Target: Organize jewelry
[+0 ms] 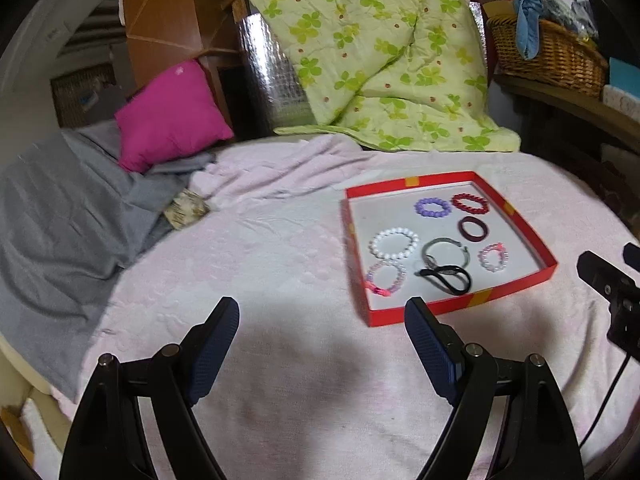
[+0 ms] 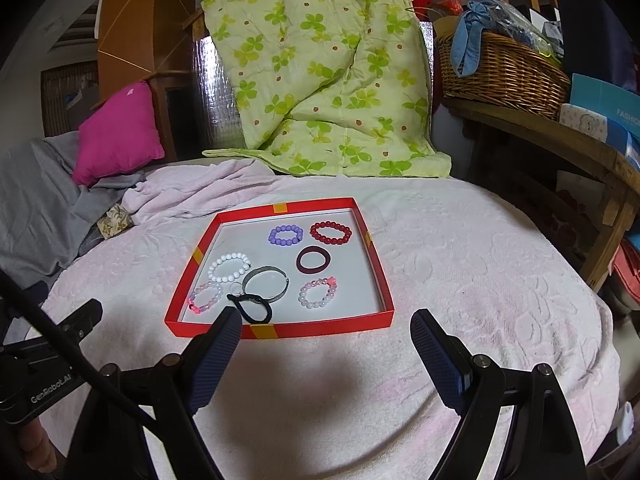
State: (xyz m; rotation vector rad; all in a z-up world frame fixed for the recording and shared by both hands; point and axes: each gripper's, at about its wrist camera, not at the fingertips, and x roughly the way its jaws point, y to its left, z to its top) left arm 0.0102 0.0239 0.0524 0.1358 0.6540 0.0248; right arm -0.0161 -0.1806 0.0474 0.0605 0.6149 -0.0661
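We see both grippers — left [image 1: 322, 322], right [image 2: 326, 334] — spread wide, empty, short of the red tray [image 2: 320, 329]; bracelets [image 2: 285, 235] lie spaced apart inside, likely for clean single picks.

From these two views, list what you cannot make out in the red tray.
- Black band: right view, near end behind the right gripper's finger.
- Tray: left view, front wall partly behind the left gripper's finger.
- Silver bangle: both views, clasp detail too small.
- Pink bracelet: left view, blurred.

Seven bracelets [image 2: 330, 233] and hair ties lie flat inside red tray [image 2: 280, 330].
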